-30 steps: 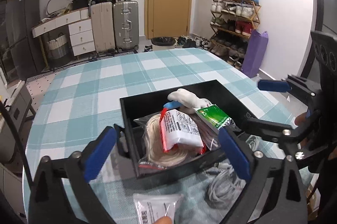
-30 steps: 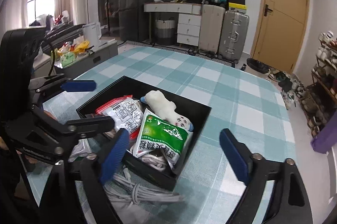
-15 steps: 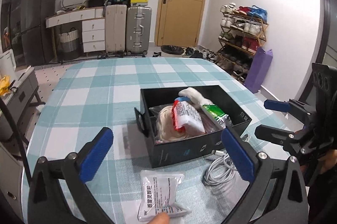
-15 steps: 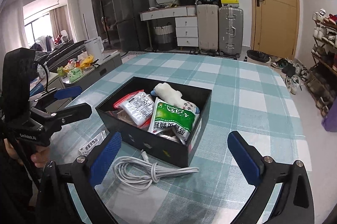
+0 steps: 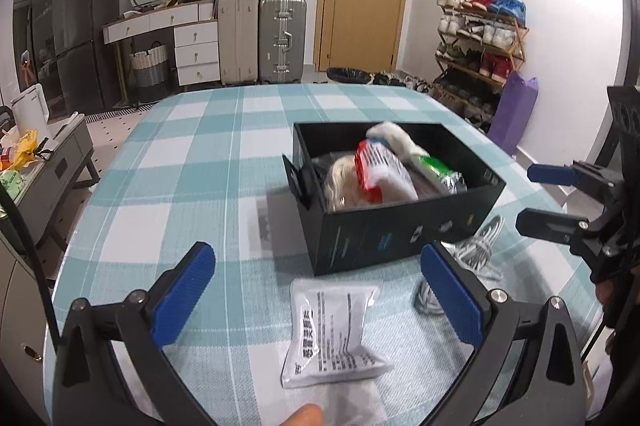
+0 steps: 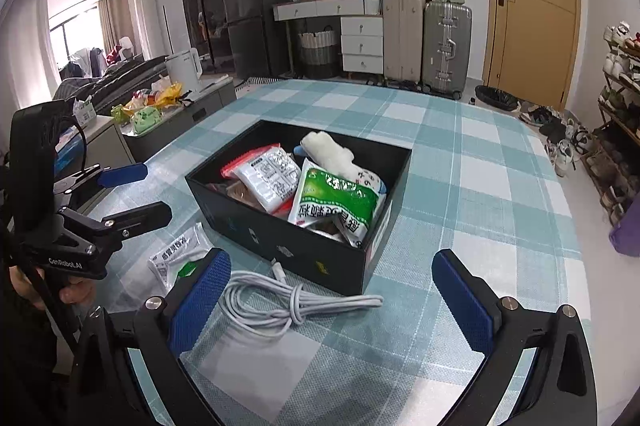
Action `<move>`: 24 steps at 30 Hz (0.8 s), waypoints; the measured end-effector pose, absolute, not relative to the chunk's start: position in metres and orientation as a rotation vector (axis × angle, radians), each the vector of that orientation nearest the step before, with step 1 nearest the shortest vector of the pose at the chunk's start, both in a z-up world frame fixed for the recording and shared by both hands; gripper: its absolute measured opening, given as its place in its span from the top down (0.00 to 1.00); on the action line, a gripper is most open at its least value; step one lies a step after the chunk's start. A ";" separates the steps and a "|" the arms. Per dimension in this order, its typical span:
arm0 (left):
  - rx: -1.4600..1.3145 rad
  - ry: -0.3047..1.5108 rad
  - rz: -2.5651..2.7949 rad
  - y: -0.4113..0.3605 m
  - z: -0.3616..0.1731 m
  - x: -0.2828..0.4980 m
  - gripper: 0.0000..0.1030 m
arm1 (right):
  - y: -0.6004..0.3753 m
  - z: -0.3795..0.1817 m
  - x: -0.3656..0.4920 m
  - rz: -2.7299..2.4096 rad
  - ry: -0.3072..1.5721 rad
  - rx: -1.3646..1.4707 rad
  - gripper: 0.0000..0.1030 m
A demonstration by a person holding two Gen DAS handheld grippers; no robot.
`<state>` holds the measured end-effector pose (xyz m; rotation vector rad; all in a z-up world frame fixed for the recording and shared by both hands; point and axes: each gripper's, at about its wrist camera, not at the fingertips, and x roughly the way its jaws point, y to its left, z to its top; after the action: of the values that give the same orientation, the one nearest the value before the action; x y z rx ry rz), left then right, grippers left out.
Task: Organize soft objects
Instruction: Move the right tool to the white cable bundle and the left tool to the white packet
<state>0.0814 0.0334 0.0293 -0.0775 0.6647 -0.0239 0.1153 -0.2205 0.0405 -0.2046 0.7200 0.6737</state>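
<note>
You have the table point(image 5: 180, 186) before you, and on it the black box point(image 5: 400, 230), already full of soft packets. Two things lie outside it: the white pouch point(image 5: 334, 330) and the coiled cable point(image 6: 280, 302), both just beside the box's near wall.

The pouch lies directly ahead of your left gripper point(image 5: 316, 290), between its two pads, with its long axis pointing almost away from you, toward the box. So the left gripper is the nearer one for it. The cable lies between the pads of your right gripper point(image 6: 334, 302), long axis across them.

Both grippers are wide open and hold nothing.

Compared with one second ago, both grippers have pulled back from the box, so pouch and cable show fully.
</note>
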 end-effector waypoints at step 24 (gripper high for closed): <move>-0.023 0.790 -0.018 0.024 0.000 0.080 0.00 | -0.219 -0.007 0.135 0.646 0.899 -0.221 0.01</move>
<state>0.0799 0.0236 0.0001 -0.0232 0.7900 -0.0184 0.1353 -0.2190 -0.0073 -0.2210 0.8993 0.6456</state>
